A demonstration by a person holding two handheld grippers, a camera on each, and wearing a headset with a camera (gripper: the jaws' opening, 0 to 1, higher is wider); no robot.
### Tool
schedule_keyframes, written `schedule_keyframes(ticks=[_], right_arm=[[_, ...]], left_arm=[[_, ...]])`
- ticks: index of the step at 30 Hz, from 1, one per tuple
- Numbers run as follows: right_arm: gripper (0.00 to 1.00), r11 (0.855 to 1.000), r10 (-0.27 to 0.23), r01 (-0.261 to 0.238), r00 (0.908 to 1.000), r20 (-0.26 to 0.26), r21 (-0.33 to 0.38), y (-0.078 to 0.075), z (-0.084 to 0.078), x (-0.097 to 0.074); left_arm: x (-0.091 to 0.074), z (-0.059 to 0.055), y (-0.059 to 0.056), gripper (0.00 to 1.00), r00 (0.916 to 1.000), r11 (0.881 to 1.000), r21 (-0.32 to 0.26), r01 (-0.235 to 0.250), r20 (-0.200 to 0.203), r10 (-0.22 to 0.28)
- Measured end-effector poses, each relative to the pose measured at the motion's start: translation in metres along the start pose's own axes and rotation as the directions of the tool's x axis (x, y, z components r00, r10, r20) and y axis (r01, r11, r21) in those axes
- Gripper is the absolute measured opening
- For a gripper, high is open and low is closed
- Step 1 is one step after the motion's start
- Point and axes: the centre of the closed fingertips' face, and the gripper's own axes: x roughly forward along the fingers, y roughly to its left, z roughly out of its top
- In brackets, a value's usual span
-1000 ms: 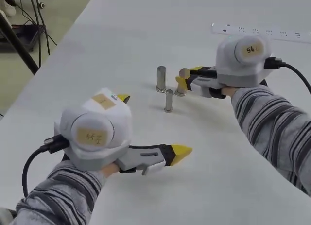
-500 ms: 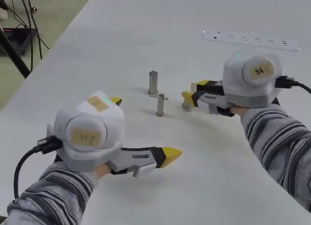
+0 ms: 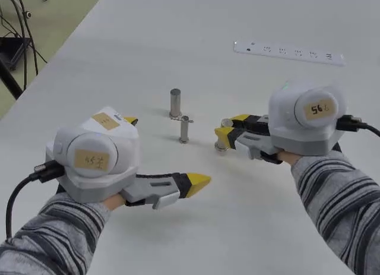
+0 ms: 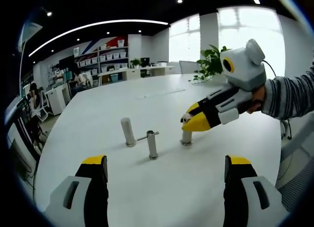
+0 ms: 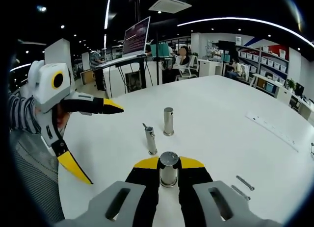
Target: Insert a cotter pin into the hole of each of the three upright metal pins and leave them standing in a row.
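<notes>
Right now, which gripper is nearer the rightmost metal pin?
Right. The right gripper is shut on the rightmost metal pin; the left gripper sits open, apart from it.

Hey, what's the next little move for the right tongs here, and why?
Probably slide the near pin into line before letting go. The right tongs are shut on it, it seems to stand on the table, and it sits off the line through the middle pin and far pin.

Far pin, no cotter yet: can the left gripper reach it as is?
Probably yes: the left gripper is open, bare table leads to the far pin, and the middle pin stands to one side.
</notes>
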Motion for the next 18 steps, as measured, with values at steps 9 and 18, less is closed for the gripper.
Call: schedule_keyframes(ticks=[9, 18], right_arm=[[0.08, 1.0, -0.004, 0.005, 0.9998, -0.017, 0.018, 0.01, -0.011, -0.002], [0.08, 1.0, -0.006, 0.006, 0.9994, -0.033, 0.003, 0.012, -0.017, -0.004]], left_arm=[[-0.001, 0.003, 0.002, 0.96, 0.9999, 1.0, -0.002, -0.008, 0.009, 0.008], [-0.001, 0.003, 0.002, 0.96, 1.0, 1.0, 0.012, -0.006, 0.006, 0.006]])
